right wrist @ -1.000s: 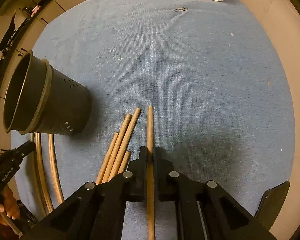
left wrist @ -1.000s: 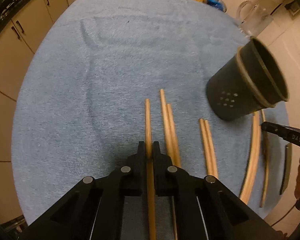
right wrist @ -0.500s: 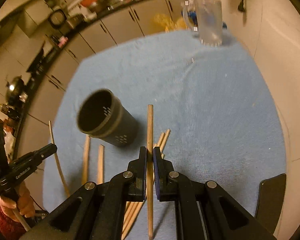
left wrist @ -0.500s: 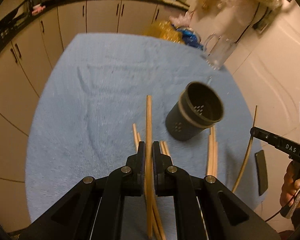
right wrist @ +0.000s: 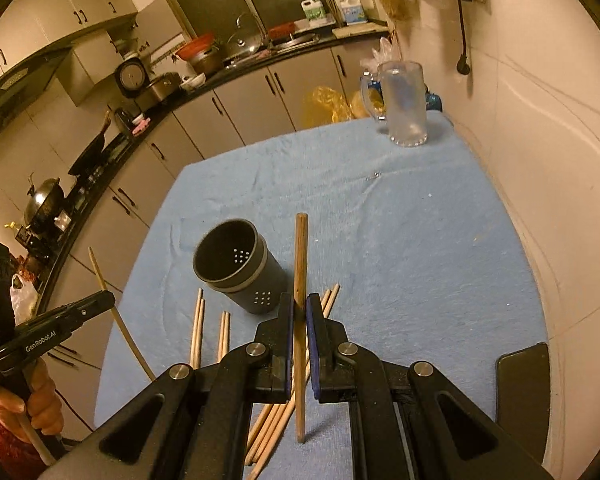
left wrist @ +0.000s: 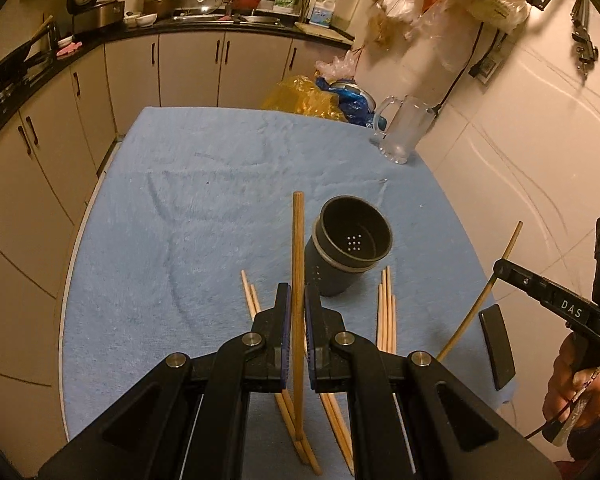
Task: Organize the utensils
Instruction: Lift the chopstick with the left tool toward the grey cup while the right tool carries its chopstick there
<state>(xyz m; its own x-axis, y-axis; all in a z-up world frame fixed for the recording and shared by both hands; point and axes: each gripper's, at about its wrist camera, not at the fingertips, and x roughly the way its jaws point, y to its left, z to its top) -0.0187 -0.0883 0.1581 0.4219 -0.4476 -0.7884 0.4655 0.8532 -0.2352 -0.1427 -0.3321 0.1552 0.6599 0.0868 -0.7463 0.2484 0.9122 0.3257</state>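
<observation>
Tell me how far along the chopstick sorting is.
Early. The dark holder stands upright and looks empty. In hand: the left gripper and right gripper are each shut on one chopstick, lifted off the blue cloth. Left: several loose chopsticks lie around the holder.

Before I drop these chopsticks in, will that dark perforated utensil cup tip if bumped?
Possibly. The dark perforated utensil cup stands upright, empty and tall for its base on soft blue towel, so it is probably light and tippable. Its round wall suggests it would roll if toppled.
</observation>
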